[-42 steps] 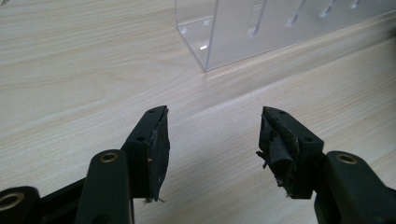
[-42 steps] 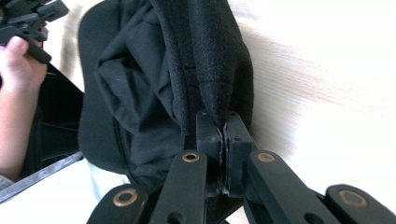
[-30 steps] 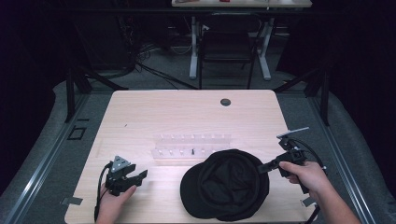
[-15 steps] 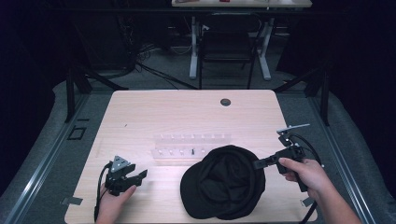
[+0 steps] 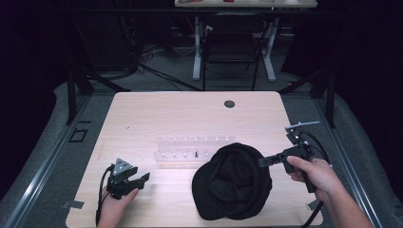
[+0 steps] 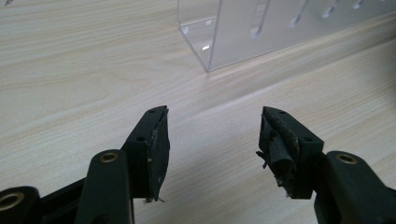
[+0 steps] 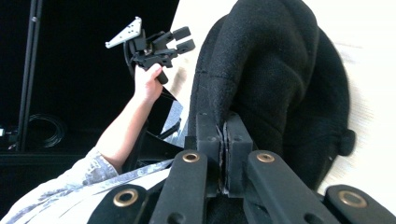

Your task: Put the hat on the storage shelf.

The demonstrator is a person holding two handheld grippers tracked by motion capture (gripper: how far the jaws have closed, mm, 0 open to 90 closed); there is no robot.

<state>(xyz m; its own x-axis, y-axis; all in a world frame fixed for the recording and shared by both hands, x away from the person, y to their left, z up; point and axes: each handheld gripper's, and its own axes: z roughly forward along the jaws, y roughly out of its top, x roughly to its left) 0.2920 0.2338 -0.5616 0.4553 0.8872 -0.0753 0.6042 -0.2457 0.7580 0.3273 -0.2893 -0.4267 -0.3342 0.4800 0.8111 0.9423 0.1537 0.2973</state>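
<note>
High view: black cap (image 5: pixel 233 180) sits near the front edge of the tabletop (image 5: pixel 190 114), right of middle, with its right side lifted. The right gripper (image 5: pixel 268 160) has that edge of the cap pinched between its jaws. The left gripper (image 5: pixel 142 178) is over by the front left corner, jaws spread with nothing in them. A clear rack (image 5: pixel 190 148) lies mid-tabletop, just behind the cap.

Left gripper view: jaws wide apart over bare wood, and the rack's corner (image 6: pixel 219 37) is up ahead, well clear of them.

Right gripper view: jaws pressed together on the cap's fabric (image 7: pixel 275 79), which bunches up right in front of them. The left gripper (image 7: pixel 180 39) shows farther off, held in a hand (image 7: pixel 148 81).
</note>
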